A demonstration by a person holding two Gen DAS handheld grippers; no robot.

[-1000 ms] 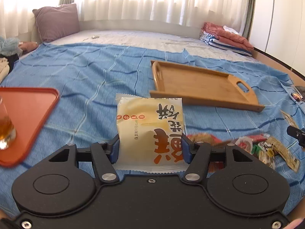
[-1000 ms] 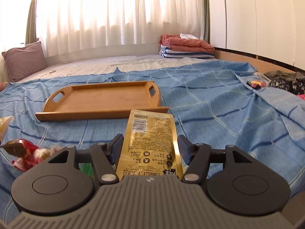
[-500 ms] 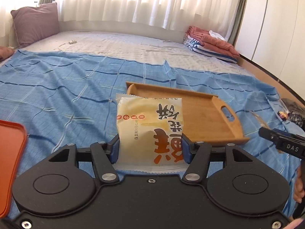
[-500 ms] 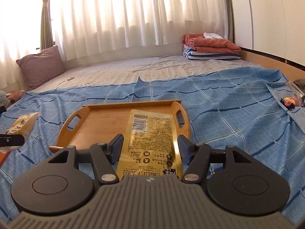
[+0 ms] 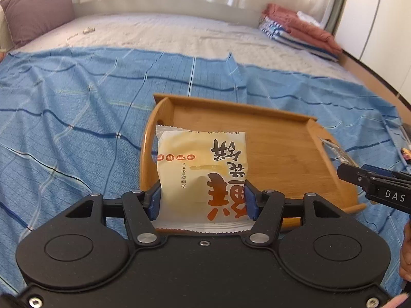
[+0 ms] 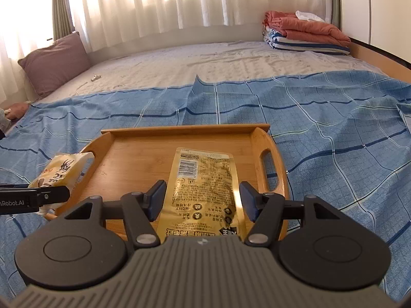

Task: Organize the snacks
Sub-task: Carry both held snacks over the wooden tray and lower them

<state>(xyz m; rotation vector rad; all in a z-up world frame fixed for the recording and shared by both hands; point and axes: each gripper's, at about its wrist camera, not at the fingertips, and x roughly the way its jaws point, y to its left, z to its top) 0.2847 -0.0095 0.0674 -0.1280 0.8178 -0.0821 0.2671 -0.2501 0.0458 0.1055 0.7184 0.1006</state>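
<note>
My left gripper (image 5: 202,200) is shut on a cream pastry packet (image 5: 201,174) with orange characters, held over the left end of the wooden tray (image 5: 282,151). My right gripper (image 6: 201,200) holds a gold snack pouch (image 6: 203,184) over the tray (image 6: 143,159); its pads stand close beside the pouch edges. The left gripper with the pastry packet (image 6: 61,172) shows at the left of the right wrist view, by the tray's left handle. The right gripper's finger (image 5: 375,184) shows at the right of the left wrist view, with the pouch tip over the tray's right handle.
The tray lies on a blue checked sheet (image 6: 334,133) on a bed. A mauve pillow (image 6: 56,61) is at the back left. Folded blankets (image 6: 305,33) lie at the back right. Curtains hang behind. A small object (image 5: 405,152) lies right of the tray.
Both grippers have moved forward and down over the tray with their packets. The orange tray and the loose snack pile have left the views.
</note>
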